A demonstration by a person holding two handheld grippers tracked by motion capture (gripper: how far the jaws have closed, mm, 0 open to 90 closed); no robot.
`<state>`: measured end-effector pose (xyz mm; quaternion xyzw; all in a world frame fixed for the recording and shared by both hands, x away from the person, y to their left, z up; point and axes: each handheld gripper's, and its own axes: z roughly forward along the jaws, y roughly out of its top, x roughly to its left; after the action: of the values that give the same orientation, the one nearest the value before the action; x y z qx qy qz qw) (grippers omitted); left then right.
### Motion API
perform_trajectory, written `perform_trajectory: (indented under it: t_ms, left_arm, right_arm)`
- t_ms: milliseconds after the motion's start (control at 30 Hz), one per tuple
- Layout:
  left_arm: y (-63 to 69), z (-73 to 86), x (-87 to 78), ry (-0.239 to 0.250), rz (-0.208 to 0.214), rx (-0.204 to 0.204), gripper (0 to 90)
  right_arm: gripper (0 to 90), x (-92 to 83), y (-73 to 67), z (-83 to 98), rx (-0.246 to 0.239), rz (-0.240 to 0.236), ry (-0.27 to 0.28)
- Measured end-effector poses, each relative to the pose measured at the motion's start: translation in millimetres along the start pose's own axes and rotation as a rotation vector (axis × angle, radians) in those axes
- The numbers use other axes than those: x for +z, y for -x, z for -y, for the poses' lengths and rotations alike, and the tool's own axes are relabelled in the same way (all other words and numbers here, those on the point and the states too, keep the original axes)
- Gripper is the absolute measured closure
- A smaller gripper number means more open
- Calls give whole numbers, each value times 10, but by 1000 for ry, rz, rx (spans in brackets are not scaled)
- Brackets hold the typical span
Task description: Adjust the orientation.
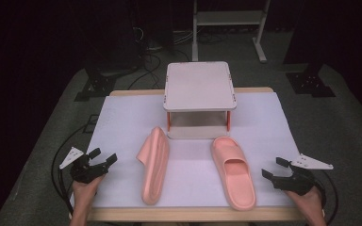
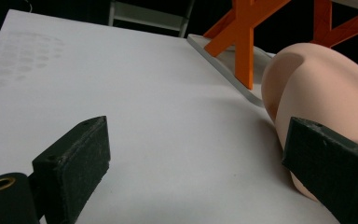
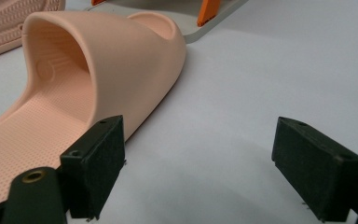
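Nearest you, your left hand-held gripper (image 1: 104, 159) sits at the surface's (image 1: 122, 122) left front edge, jaws spread with nothing between them. Your right hand-held gripper (image 1: 274, 170) sits at the right front edge, also spread and empty. Bare white surface lies under both.

Between them are two pink slippers, well apart from each other. The left slipper (image 1: 154, 165) stands tipped on its side, near your left gripper; in the left gripper view its rounded end (image 2: 317, 88) shows just beyond the right-hand jaw. The right slipper (image 1: 233, 172) lies flat, sole down, its heel close to the front edge; in the right gripper view it lies just beyond the left-hand jaw.

A clear lane runs between the slippers toward the rack (image 1: 199, 96), a two-level stand with orange legs at the far middle. Open surface flanks it on both sides. Beyond, the room is dark, with cables on the floor (image 1: 61, 108) and a pale frame (image 1: 228, 21).
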<state>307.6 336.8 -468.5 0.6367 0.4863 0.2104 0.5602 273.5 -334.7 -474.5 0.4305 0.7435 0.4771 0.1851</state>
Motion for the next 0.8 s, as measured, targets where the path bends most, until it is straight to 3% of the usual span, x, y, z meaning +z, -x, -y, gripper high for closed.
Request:
perform_trajectory:
  t_ms: [500,633,800]
  left_arm:
    - [52,-1,0,15,27,2,68]
    - [116,10,34,17,67,-5,75]
    - [161,-15,102,19,114,-30,171]
  right_arm:
    - [168,-8,-14,1,-5,5,1]
    - [168,-6,-22,-8,-10,6,6]
    - [168,11,-40,-23,-12,10,5]
